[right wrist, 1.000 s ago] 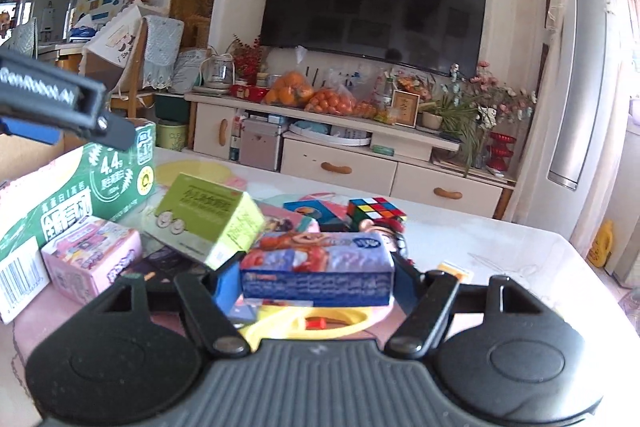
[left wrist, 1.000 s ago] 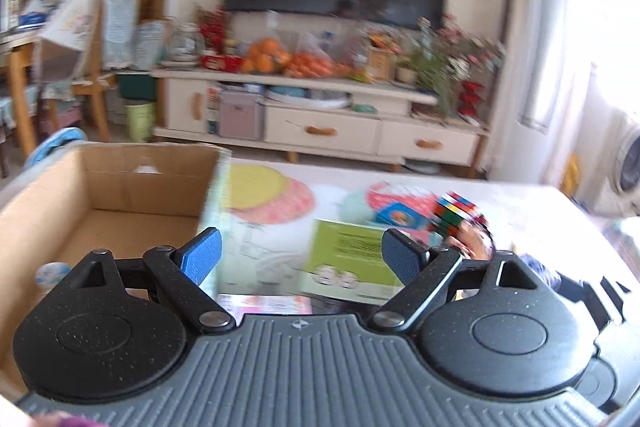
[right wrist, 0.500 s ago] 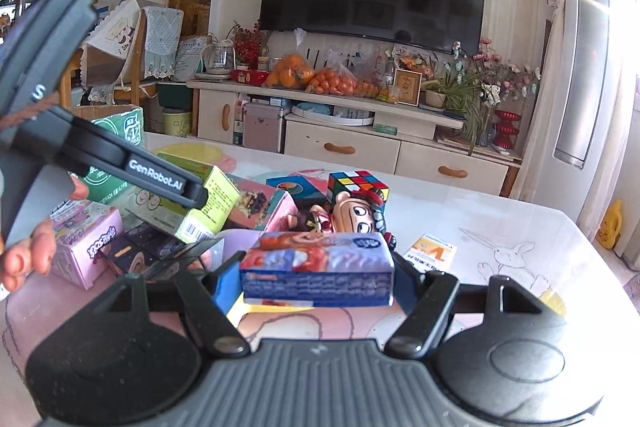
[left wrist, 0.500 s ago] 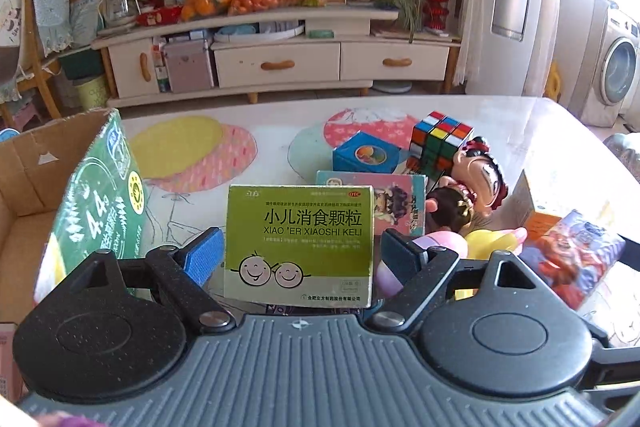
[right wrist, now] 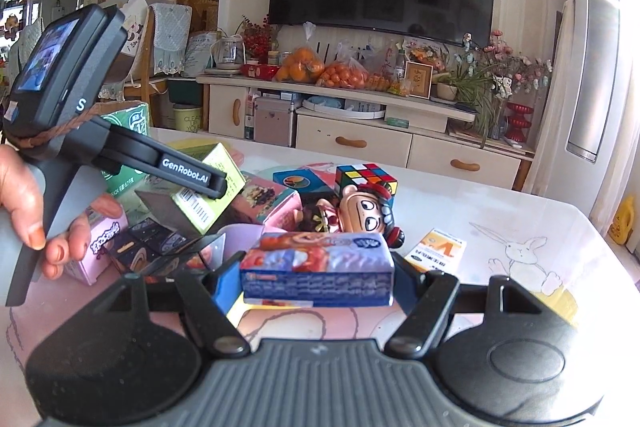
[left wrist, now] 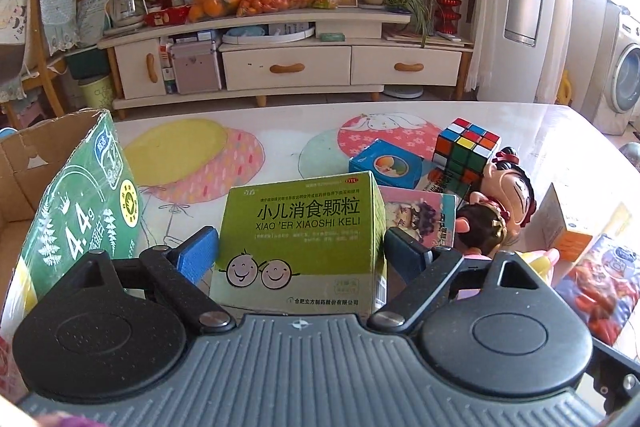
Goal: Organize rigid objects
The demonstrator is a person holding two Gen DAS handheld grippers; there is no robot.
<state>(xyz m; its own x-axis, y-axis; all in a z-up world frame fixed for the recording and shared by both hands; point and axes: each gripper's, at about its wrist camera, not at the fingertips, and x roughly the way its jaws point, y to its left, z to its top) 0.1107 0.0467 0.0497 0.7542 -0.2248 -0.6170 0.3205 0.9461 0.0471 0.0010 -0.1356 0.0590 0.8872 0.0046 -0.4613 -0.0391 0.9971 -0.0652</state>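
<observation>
— Left wrist view first: how does the left gripper sit?

— Level, aimed across the table toward the TV stand. Its fingers stand one on each side of the green medicine box; whether they press it I cannot tell.

— Which way does that box lie?

— Upright, printed face to the camera, long axis running left to right. A big green carton stands just left of it, against a cardboard box.

— And from the right wrist?

— A hand grips the left gripper's handle, angled down over the green medicine box.

— The right gripper?

— Pinched on a blue snack box, lying flat, long axis crosswise between the fingers. Behind that box sit a doll and a puzzle cube; an orange packet lies to its right.
</observation>
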